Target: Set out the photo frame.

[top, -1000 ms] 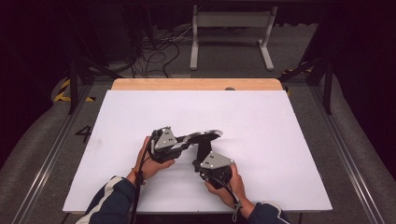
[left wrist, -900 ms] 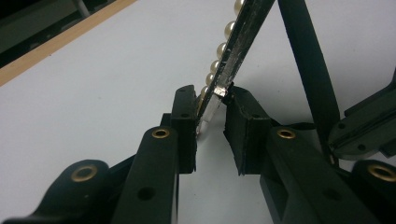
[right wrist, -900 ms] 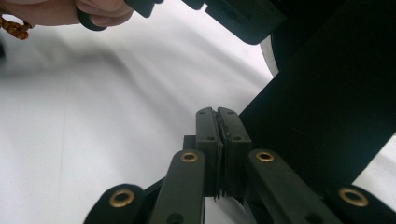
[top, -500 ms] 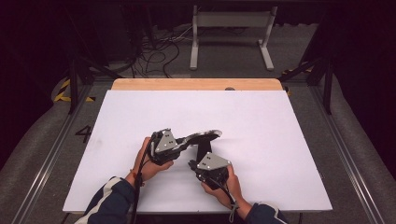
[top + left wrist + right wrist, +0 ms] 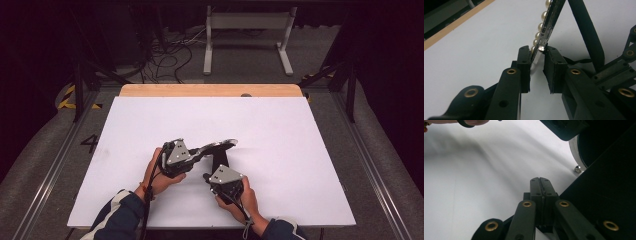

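An oval silver-rimmed frame (image 5: pixel 222 145) edged with pearls (image 5: pixel 539 26) is held tilted above the white table (image 5: pixel 300 150). My left gripper (image 5: pixel 202 151) is shut on its rim, and the left gripper view shows both pads pinching the silver edge (image 5: pixel 543 42) at the fingertips of that gripper (image 5: pixel 536 53). A black prop leg (image 5: pixel 221 159) hangs from the frame's back (image 5: pixel 586 30) down to the table. My right gripper (image 5: pixel 210 174) sits just near of that leg. Its jaws have just closed fully, the pads of the gripper (image 5: pixel 540 180) meeting with nothing visible between them, beside the frame's black back (image 5: pixel 609 195).
A wooden strip (image 5: pixel 210 90) runs along the table's far edge. Beyond it on the floor stand a grey metal frame (image 5: pixel 247 30) and loose cables (image 5: pixel 165 50). Metal rails (image 5: pixel 360 145) flank the table on both sides.
My right gripper has shifted slightly left and nearer, closer to the left hand. The left gripper and the frame have stayed in place.
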{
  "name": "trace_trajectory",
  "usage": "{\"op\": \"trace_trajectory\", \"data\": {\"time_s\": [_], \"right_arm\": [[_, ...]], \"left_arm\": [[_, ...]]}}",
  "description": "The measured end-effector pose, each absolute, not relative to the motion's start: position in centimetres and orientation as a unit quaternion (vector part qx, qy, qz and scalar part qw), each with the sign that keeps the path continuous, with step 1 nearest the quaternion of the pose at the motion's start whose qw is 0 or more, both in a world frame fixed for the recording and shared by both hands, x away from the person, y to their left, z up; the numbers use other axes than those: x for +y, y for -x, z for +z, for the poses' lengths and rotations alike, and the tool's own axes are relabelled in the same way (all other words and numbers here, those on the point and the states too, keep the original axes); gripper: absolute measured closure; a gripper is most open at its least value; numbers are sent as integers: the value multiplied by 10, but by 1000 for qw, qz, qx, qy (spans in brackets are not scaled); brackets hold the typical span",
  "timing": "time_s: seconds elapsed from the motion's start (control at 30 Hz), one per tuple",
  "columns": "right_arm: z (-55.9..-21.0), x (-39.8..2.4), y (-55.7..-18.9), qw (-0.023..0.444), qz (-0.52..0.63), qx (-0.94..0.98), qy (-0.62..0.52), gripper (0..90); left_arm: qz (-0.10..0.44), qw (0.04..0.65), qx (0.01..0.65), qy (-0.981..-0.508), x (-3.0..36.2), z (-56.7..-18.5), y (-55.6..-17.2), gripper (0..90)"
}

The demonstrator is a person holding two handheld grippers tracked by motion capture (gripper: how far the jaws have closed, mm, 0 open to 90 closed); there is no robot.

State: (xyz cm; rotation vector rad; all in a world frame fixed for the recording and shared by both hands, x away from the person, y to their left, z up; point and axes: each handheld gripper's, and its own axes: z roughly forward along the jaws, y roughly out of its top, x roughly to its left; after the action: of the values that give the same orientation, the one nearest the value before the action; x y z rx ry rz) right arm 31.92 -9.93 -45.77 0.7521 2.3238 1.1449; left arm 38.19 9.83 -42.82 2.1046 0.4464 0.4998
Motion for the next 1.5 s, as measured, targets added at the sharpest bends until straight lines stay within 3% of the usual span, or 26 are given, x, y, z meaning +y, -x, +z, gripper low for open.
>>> {"op": "trace_trajectory", "data": {"time_s": [0.4, 0.73, 1.1, 1.5], "right_arm": [[-457, -103, -319, 218, 412, 839, -281, 900], [-463, -97, -318, 221, 403, 838, -293, 893], [-461, -103, -319, 213, 403, 838, -302, 900], [-462, -113, -323, 202, 400, 842, -300, 900]], "left_arm": [[198, 456, 185, -848, 96, -429, -381, 742], [210, 437, 188, -854, 84, -438, -382, 638], [208, 457, 183, -845, 91, -432, -378, 748], [208, 445, 169, -854, 89, -429, -374, 743]]}}
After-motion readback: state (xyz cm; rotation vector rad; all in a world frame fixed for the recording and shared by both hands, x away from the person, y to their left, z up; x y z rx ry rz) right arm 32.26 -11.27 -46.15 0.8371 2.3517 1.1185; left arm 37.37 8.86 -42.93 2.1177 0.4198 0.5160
